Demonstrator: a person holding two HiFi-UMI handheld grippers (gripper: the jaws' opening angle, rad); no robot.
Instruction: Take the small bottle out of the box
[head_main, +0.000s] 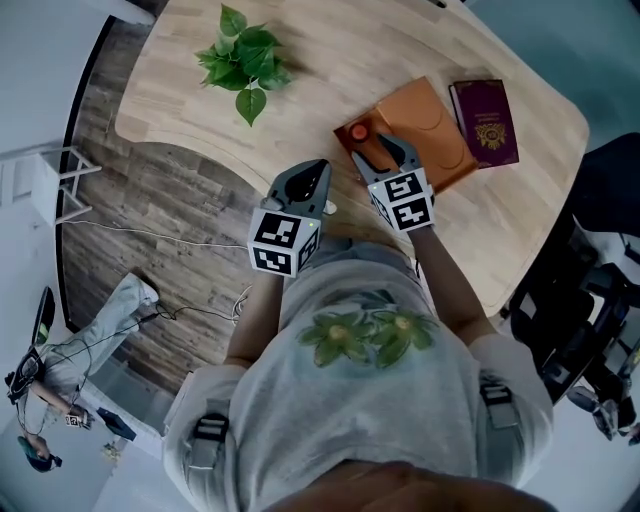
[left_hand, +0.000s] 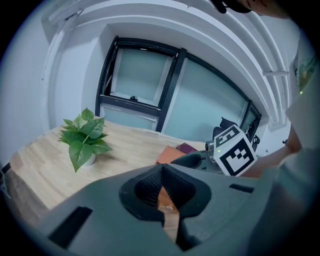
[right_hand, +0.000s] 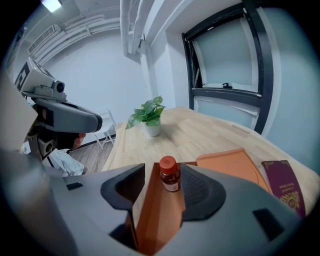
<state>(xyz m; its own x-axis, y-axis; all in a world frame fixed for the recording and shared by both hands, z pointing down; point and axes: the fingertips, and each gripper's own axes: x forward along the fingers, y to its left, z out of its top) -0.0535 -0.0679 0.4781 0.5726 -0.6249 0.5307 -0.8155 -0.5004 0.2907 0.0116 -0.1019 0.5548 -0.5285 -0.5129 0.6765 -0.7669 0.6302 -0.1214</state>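
Your right gripper is released: its jaws stand wide apart over the near end of the open orange box, one jaw on each side of the tray. The small bottle with the red cap is upright inside the box. It sits between the jaw tips, just beside the right pad and clear of the left one. Neither pad presses on it, so the bottle is not held. The box's lid flap lies flat on the tabletop to the right of the tray. A maroon booklet lies just beside the flap, further right.

Your left gripper is clenched, with its jaw tips together and nothing between them. It hovers to the left of the right gripper, at the near edge of the tabletop and apart from the box.

On the far left of the light wooden tabletop, a small potted plant stands well apart from everything else. Beyond that edge is dark plank floor.
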